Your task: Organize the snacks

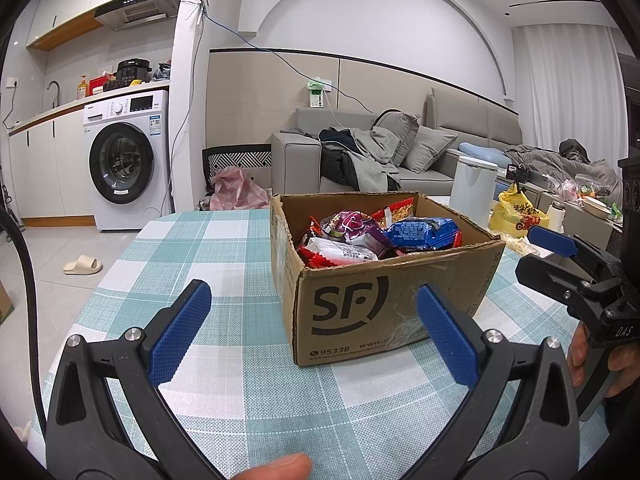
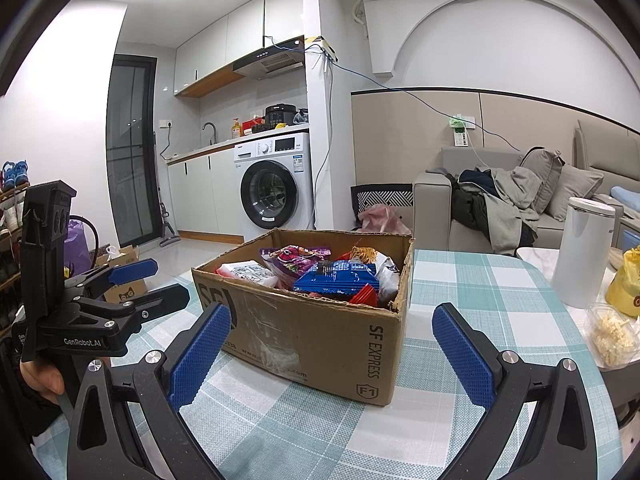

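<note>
A brown SF cardboard box [image 1: 384, 304] [image 2: 320, 332] stands on the checked tablecloth, top flaps open. Inside lie several snack packets: a blue one [image 1: 424, 232] [image 2: 340, 276], a purple one [image 1: 352, 224] [image 2: 296, 260], a white one [image 1: 344, 252] [image 2: 248, 272] and red ones. My left gripper [image 1: 314, 312] is open, hovering just in front of the box with nothing between its blue pads. My right gripper [image 2: 332, 328] is open too, its jaws spread wider than the box corner before it, holding nothing. Each gripper shows in the other's view, at the right edge [image 1: 560, 256] and the left edge [image 2: 136, 284].
The table [image 1: 224, 248] carries a white canister [image 2: 580, 252], a yellow bag [image 2: 626, 284] and a clear tub of pale strips [image 2: 612, 336] to the right of the box. Beyond are a grey sofa [image 1: 400, 152], a washing machine [image 1: 124, 160] and a slipper [image 1: 83, 265] on the floor.
</note>
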